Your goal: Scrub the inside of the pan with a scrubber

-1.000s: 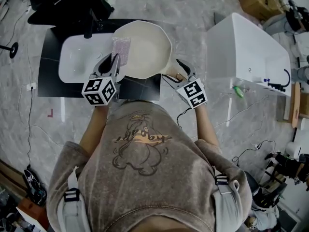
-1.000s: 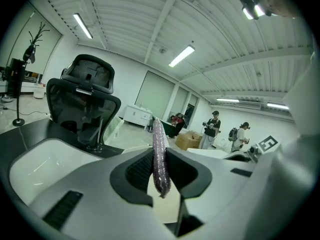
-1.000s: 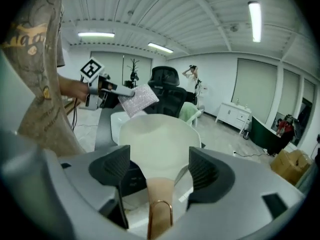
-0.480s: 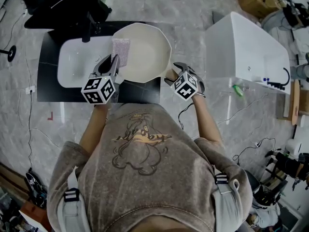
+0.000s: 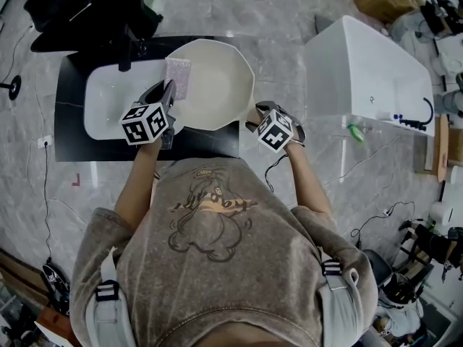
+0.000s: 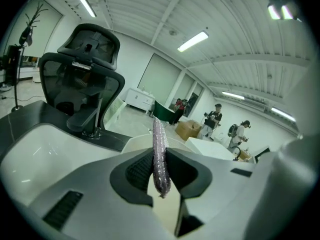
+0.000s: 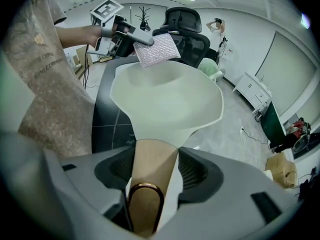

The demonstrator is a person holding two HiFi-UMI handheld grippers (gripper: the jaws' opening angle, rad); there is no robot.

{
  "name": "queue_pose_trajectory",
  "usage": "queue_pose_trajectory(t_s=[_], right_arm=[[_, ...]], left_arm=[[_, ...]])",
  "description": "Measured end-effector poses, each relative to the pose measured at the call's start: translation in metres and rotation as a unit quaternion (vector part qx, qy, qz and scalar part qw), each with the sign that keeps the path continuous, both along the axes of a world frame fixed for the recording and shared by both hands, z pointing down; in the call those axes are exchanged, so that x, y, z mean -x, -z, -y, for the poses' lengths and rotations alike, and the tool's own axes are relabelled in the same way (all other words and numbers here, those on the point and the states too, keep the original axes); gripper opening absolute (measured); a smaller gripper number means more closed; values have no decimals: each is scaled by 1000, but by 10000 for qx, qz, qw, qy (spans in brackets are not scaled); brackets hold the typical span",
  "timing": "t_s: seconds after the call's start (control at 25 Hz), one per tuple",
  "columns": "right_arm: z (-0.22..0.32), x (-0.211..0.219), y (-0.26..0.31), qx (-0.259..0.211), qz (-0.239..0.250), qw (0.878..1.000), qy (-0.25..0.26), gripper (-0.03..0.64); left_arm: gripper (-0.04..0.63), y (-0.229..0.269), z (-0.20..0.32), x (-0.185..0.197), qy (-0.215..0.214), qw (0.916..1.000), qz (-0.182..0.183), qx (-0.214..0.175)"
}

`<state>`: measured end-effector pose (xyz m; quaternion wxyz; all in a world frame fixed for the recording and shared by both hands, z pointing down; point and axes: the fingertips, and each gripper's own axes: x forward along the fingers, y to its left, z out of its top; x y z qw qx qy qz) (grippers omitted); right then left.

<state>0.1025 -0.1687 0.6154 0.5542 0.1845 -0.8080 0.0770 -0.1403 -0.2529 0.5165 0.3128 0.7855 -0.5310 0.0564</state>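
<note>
**Far left.** The black counter (image 5: 72, 132) holds a white sink (image 5: 108, 103). Its basin lies open to the left of your tools. A black chair (image 5: 87, 6) stands close behind its far edge.

**Left of centre.** Your left gripper (image 5: 168, 91) is clamped on the scrubber (image 5: 179, 74). The scrubber is a thin, glittery pink-silver pad, held edge-on and standing out past the jaw tips. It sits at the pan's left rim. You cannot tell from these views whether it touches the rim.

**Centre.** The pan (image 5: 217, 85) is cream-white and deep, with an angular, faceted rim. It sits at the sink's right end, and its inside faces up, open to you from above. Its right rim reaches past the counter's right edge.

**Right of centre.** The handle (image 7: 152, 159) is tan with a copper loop at its end, and it points back toward you. Your right gripper (image 5: 259, 116) has just been closing, and its pads now grip the handle from both sides.

**Right.** A strip of bare floor (image 5: 278, 56) separates the counter from a white unit (image 5: 362, 63), well apart from the pan.
</note>
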Motion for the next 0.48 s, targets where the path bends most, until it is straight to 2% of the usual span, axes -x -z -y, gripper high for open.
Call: queue_pose_trajectory(t_s=[0.24,0.48], right_arm=[[0,1,-1,4,106,9999,1,270],[1,0,0,-26,184,9998,11,270]], left_arm=[[84,-31,34,-9,-234,9965,578,555],[84,-54,65,-31,-255,9916,1020,759]])
